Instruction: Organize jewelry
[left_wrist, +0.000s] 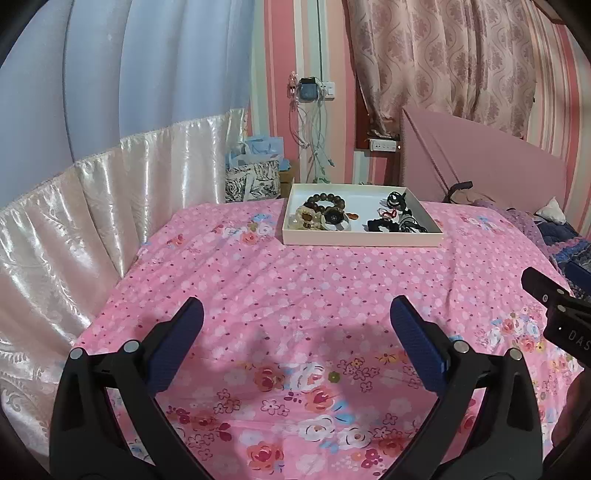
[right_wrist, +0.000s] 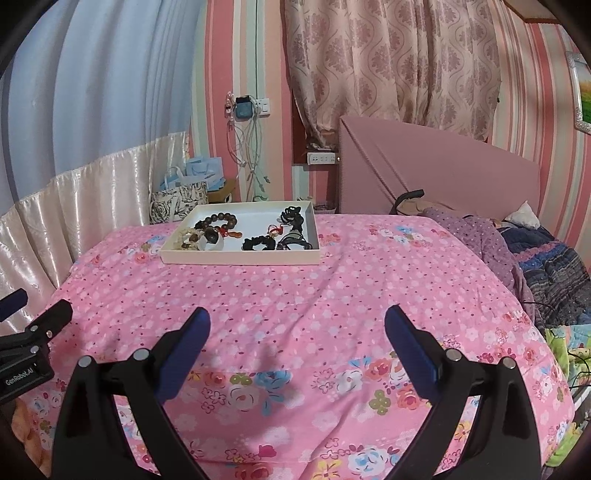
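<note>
On left gripper (right_wrist: 22, 314): "GenRobot.AI".

**Open bedspread ahead, tray at the far end**

Left gripper (left_wrist: 296, 314) jaws wide apart, bare pink bedspread (left_wrist: 332, 280) between and ahead of them, nothing on it up to the tray (left_wrist: 362, 239). Same for the right gripper (right_wrist: 297, 325): free cloth ahead, tray (right_wrist: 240, 257) ahead-left. Tray rim stands up; beads (left_wrist: 325, 202) and black cords (left_wrist: 395, 218) crowd its floor. Curtain (left_wrist: 92, 206) hems the left side, bunched blankets (right_wrist: 546, 266) the right, headboard (right_wrist: 443, 173) beyond.
</note>
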